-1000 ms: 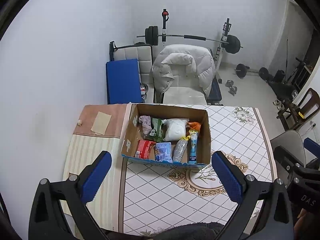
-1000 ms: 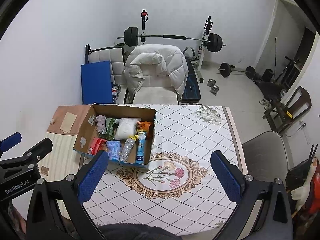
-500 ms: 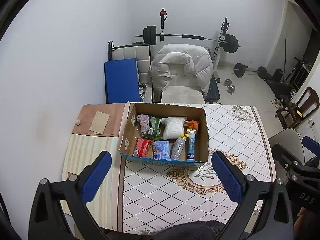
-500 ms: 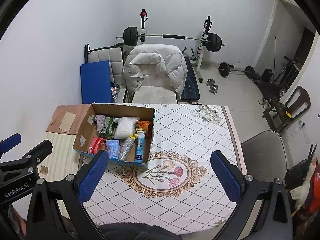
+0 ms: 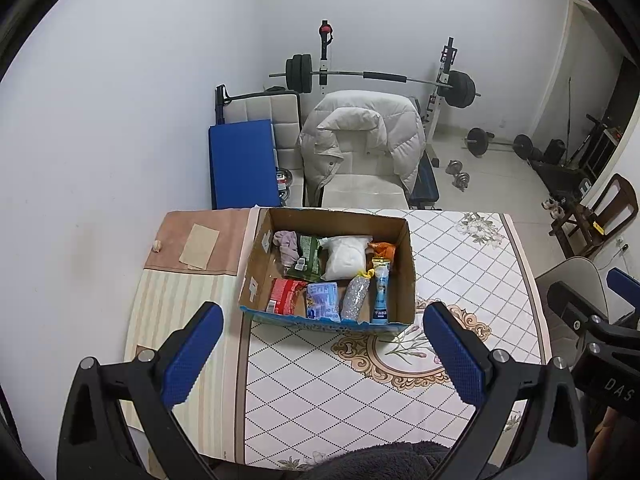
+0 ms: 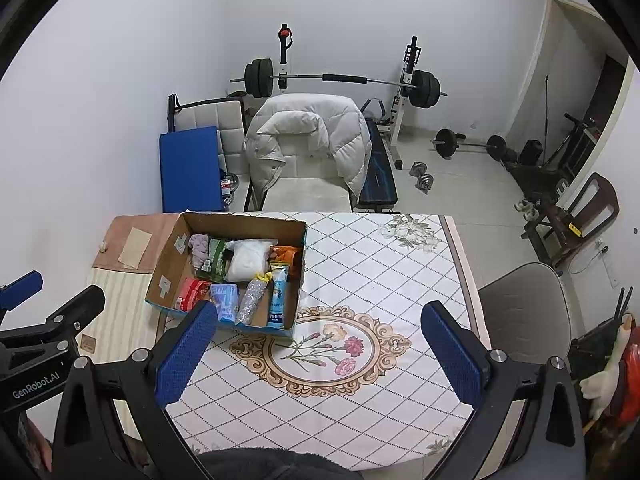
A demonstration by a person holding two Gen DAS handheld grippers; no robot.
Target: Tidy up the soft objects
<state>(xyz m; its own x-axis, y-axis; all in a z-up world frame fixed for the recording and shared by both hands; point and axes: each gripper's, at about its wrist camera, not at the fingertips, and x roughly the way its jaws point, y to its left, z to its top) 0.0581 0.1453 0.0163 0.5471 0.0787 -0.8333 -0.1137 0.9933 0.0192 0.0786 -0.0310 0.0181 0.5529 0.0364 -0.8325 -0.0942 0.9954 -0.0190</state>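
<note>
An open cardboard box (image 5: 407, 264) (image 6: 168, 256) stands on the table, holding several soft packets: a white bag (image 5: 346, 255) (image 6: 248, 261), a red packet (image 5: 283, 295), a blue packet (image 5: 321, 300), a green packet (image 5: 306, 253), a blue tube (image 5: 380, 292) and a purple cloth (image 5: 286, 242). My left gripper (image 5: 322, 356) is open and empty, held high above the table's near side. My right gripper (image 6: 320, 356) is open and empty, high above the floral medallion (image 6: 324, 346). The left gripper also shows at the right wrist view's left edge (image 6: 48, 328).
The table carries a diamond-patterned cloth (image 6: 360, 264) and a striped mat (image 5: 176, 308) on the left. A chair draped with a white jacket (image 5: 360, 140) stands behind the table, with a blue pad (image 5: 242, 164) and a barbell rack (image 5: 380, 80). A grey chair (image 6: 524, 308) is to the right.
Both views have pulled back and up slightly; the box sits a little farther and to the left in each. Both grippers stay open and empty.
</note>
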